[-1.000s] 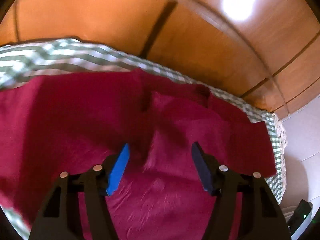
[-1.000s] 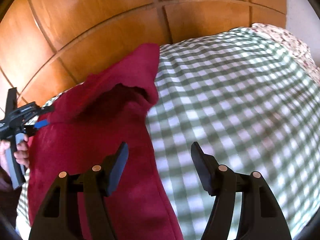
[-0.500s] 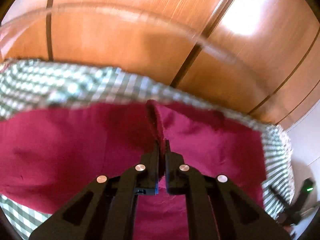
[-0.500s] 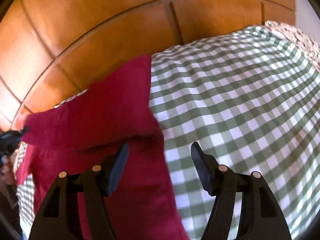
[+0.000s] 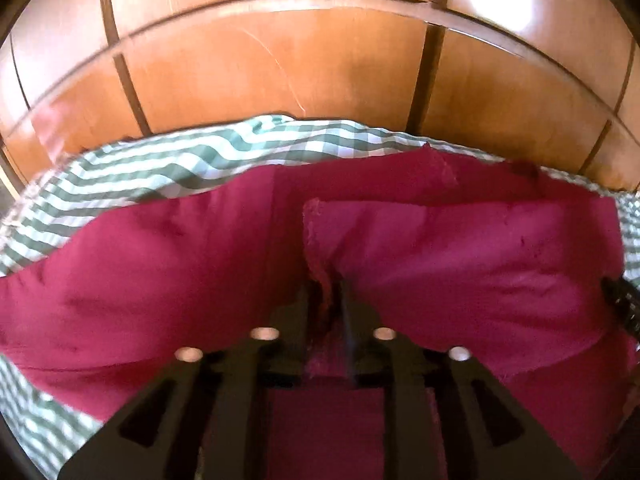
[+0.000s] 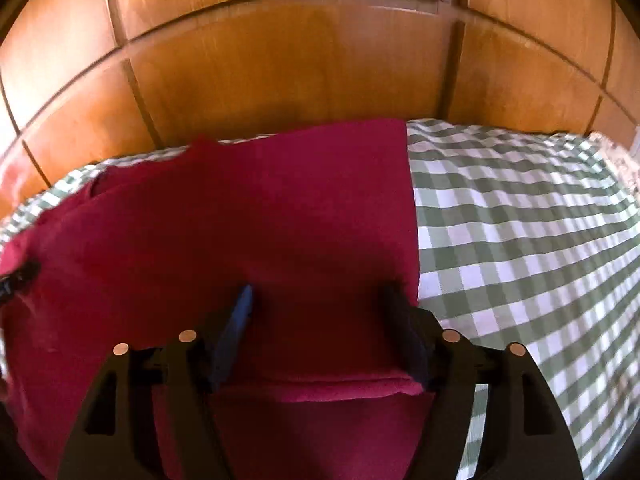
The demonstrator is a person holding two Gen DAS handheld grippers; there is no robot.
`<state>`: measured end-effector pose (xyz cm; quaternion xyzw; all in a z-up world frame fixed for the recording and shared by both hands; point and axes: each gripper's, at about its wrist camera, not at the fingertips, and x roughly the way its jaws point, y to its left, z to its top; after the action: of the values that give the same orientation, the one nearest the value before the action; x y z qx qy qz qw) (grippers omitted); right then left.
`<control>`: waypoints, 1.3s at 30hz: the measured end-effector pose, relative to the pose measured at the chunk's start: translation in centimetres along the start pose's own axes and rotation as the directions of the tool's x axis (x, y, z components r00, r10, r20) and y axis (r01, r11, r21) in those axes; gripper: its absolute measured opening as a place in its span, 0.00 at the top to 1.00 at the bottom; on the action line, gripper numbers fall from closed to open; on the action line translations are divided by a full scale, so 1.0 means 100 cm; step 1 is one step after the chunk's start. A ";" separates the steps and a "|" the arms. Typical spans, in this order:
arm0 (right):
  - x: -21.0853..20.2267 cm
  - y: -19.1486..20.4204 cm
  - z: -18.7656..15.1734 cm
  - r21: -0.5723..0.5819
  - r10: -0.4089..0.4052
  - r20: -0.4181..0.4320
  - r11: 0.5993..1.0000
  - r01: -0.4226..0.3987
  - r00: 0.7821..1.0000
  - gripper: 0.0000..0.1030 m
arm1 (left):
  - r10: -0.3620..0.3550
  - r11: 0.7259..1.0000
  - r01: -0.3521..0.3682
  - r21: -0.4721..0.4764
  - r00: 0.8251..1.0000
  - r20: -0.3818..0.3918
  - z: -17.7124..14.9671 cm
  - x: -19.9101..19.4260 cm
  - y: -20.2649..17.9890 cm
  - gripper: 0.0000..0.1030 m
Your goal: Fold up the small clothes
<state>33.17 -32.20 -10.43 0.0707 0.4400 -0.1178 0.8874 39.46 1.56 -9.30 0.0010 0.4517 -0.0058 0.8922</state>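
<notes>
A dark red garment [image 5: 168, 264] lies spread on a green and white checked cloth [image 5: 168, 168]. My left gripper [image 5: 326, 300] is shut on a raised edge of the red garment and holds that fold up above the layer beneath. In the right wrist view the same garment [image 6: 280, 208] covers the left and middle, with a folded edge near the bottom. My right gripper [image 6: 320, 312] is open, with red cloth lying between its fingers; the right finger [image 6: 400, 312] sits at the garment's right edge.
A wooden panelled wall [image 5: 280, 60] stands close behind the bed. The checked cloth [image 6: 520, 240] stretches bare to the right of the garment. The other gripper's dark tip shows at the right edge of the left wrist view [image 5: 622, 300].
My left gripper shut on the garment's edge and lifted it. My right gripper moved left over the garment, so that red cloth now lies between its open fingers.
</notes>
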 end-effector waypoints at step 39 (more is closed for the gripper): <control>-0.074 0.056 -0.113 -0.103 -0.041 0.005 0.994 0.041 0.999 0.13 | 0.044 0.556 0.054 -0.829 0.995 0.094 -0.100 -0.074 0.415 0.95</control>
<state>21.72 -23.18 -11.21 0.0158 0.4456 -0.1133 0.8879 27.51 43.17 -9.41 -0.4208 0.3540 0.2053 0.8096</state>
